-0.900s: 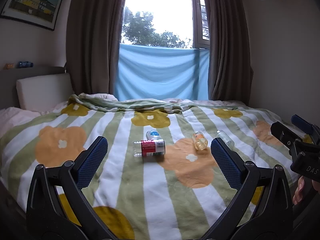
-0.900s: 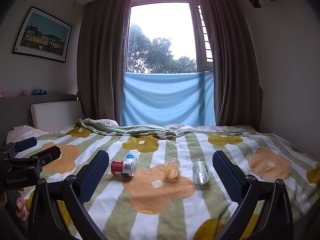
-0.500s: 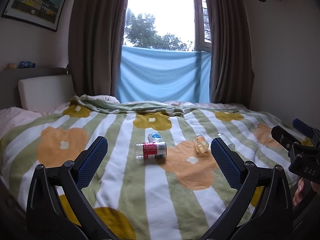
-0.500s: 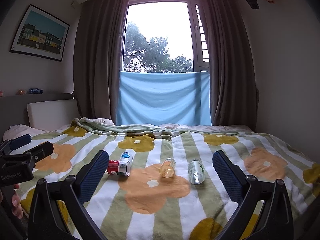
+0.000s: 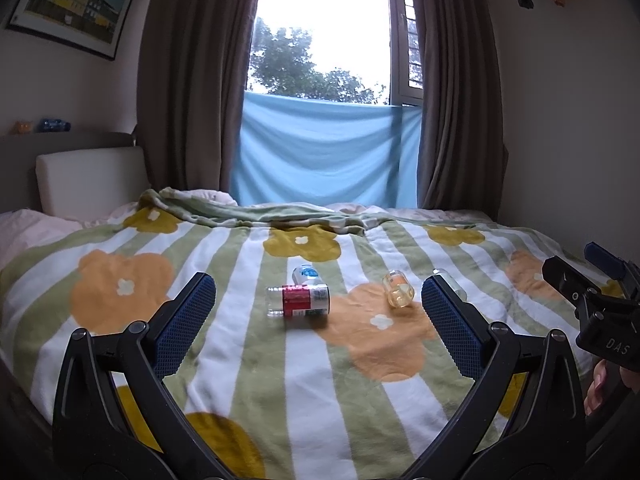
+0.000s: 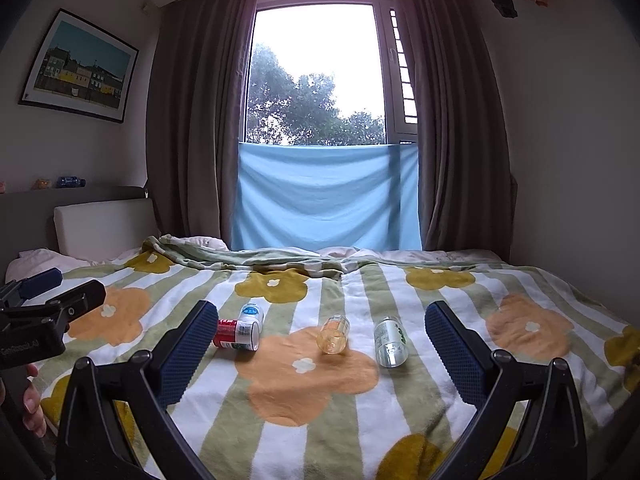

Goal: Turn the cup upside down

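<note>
Left wrist view: left tool spread wide above a bed under a fleecy striped, flowered blanket; brown curtains, blue cloth across the window. Amber translucent cup lying on its side near a red-labelled bottle.

Right wrist view: right tool spread too. Cup on its side, between the red-labelled bottle and a clear green-printed bottle, mostly hidden in the other view.

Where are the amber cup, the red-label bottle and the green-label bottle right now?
Amber cup [image 6: 333, 335]: right wrist view, on its side wall.
Red-label bottle [image 5: 298, 300]: left wrist view, on the red label.
Green-label bottle [image 6: 390, 341]: right wrist view, on the label at mid-body.
</note>
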